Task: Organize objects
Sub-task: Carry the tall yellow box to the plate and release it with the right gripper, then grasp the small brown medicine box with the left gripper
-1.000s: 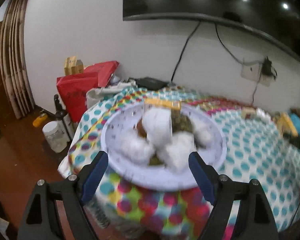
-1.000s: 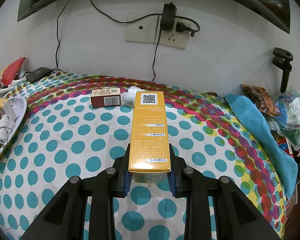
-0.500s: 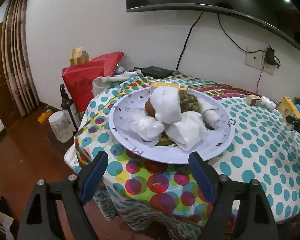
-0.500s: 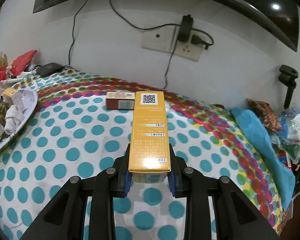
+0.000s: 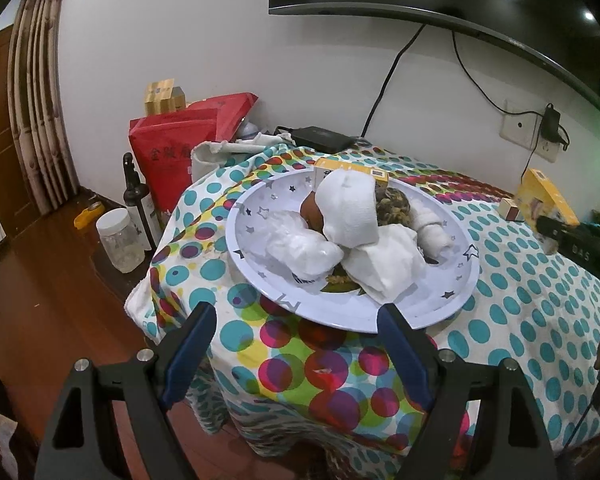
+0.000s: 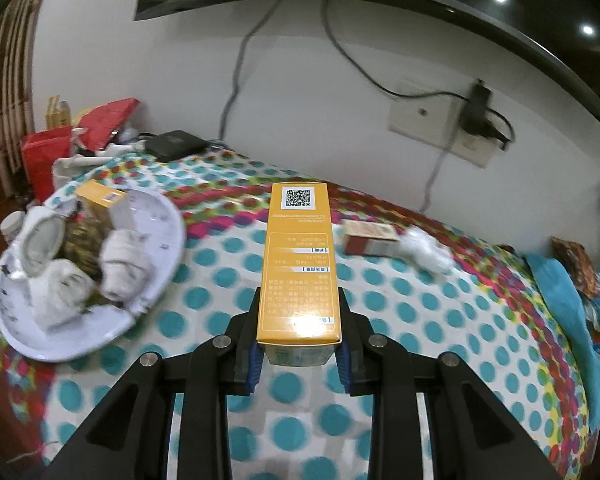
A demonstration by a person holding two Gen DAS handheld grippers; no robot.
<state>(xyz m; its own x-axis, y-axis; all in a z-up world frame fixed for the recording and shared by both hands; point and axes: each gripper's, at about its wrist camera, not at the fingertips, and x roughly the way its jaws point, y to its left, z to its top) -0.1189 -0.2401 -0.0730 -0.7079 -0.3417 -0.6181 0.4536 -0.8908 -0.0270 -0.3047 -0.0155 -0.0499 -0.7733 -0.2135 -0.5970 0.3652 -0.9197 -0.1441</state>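
My right gripper (image 6: 299,354) is shut on a long yellow box (image 6: 299,264) with a QR code, held above the polka-dot tablecloth (image 6: 440,312). The box also shows at the right in the left wrist view (image 5: 546,200). A white star-patterned plate (image 5: 440,300) sits at the table's near-left edge, piled with crumpled white tissues (image 5: 348,212), food scraps and a small yellow box (image 5: 352,170). The plate also shows in the right wrist view (image 6: 156,248). My left gripper (image 5: 296,326) is open and empty, just in front of the plate's rim.
A small red-brown box (image 6: 370,236) and a crumpled tissue (image 6: 424,250) lie at the back of the table. A black device (image 5: 320,138) sits by the wall. Red bags (image 5: 172,152), a bottle (image 5: 136,200) and a jar (image 5: 120,240) stand left of the table. A blue cloth (image 6: 568,320) lies right.
My right gripper has swung left with the yellow box, bringing the plate into its view. My left gripper has pulled back and risen slightly from the plate.
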